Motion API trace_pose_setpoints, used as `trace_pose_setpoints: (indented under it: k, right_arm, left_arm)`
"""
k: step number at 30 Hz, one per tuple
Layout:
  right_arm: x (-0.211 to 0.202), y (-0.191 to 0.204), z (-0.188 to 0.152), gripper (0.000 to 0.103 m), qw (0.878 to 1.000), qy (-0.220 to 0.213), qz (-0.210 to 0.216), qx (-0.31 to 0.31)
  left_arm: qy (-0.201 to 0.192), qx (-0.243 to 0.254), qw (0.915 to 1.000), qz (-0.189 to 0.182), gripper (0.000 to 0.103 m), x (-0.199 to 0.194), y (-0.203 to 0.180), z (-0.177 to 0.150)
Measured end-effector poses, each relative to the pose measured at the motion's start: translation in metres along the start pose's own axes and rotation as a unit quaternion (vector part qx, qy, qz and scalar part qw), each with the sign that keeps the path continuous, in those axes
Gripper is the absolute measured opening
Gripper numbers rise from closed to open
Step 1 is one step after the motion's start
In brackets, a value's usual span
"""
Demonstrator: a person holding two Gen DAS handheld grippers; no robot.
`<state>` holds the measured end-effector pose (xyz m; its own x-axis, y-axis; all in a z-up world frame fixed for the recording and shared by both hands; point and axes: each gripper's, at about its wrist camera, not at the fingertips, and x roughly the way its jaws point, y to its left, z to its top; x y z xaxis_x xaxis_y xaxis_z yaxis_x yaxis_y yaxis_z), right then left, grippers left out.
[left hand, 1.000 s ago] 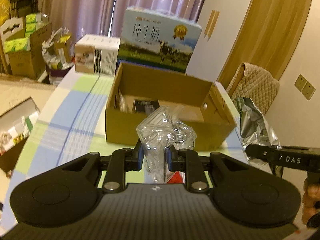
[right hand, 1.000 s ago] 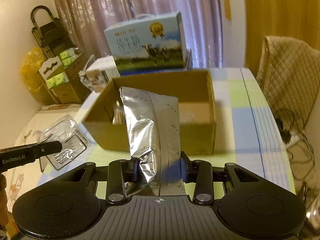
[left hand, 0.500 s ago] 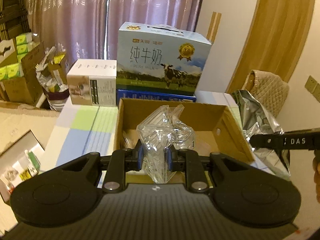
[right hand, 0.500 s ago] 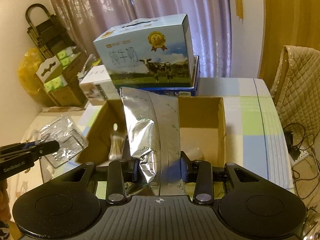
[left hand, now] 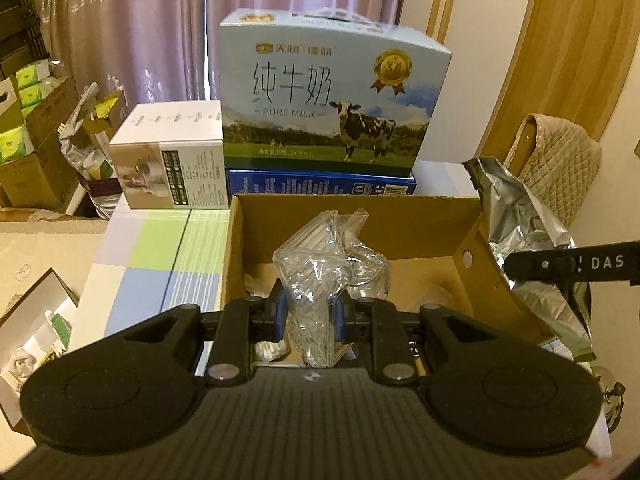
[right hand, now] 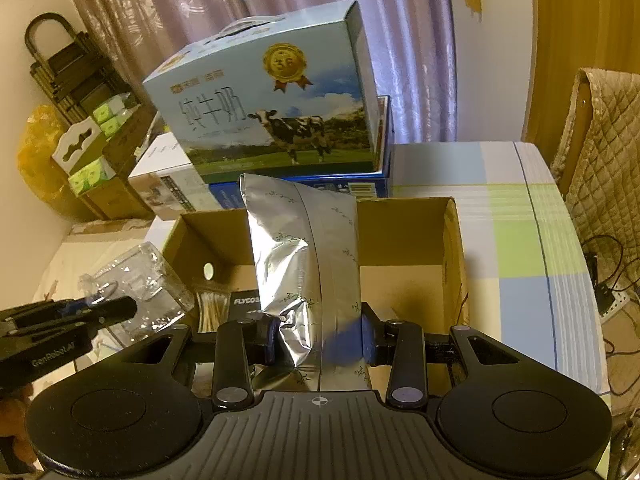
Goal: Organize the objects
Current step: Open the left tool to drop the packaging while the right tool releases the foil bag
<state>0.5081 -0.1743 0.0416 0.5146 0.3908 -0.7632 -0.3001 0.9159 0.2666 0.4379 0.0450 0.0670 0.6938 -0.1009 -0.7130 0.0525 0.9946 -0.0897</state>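
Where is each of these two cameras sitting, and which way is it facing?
Left wrist: on the left gripper, facing along its fingers into the open cardboard box; it grips a clear plastic package; the right gripper's finger shows at right.
Right wrist: on the right gripper, facing the same box; it clamps a silver foil bag; the left gripper shows at left.
Shared: the box, the milk carton behind it, both held items.
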Motion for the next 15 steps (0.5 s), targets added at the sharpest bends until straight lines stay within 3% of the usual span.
trace_pose_setpoints:
  k: [5, 6, 8, 15]
  right_arm:
    - [0.007, -0.009, 0.002, 0.035, 1.000, 0.001, -0.003, 0.010]
    - [0.008, -0.011, 0.001, 0.035, 1.000, 0.001, -0.004, 0.012]
    - [0.010, -0.014, 0.001, 0.035, 1.000, 0.002, -0.006, 0.015]
    - [0.013, -0.023, -0.002, 0.035, 1.000, 0.005, -0.012, 0.017]
  left_arm:
    - [-0.017, -0.012, 0.9997, -0.015, 0.021, 0.018, -0.004, 0.002]
    - [-0.021, -0.015, 0.9995, -0.018, 0.030, 0.021, -0.005, 0.002]
    - [-0.014, -0.017, 0.9996, -0.016, 0.038, 0.027, -0.007, 0.002]
    - [-0.015, -0.011, 0.9998, -0.009, 0.038, 0.023, -0.006, -0.002]
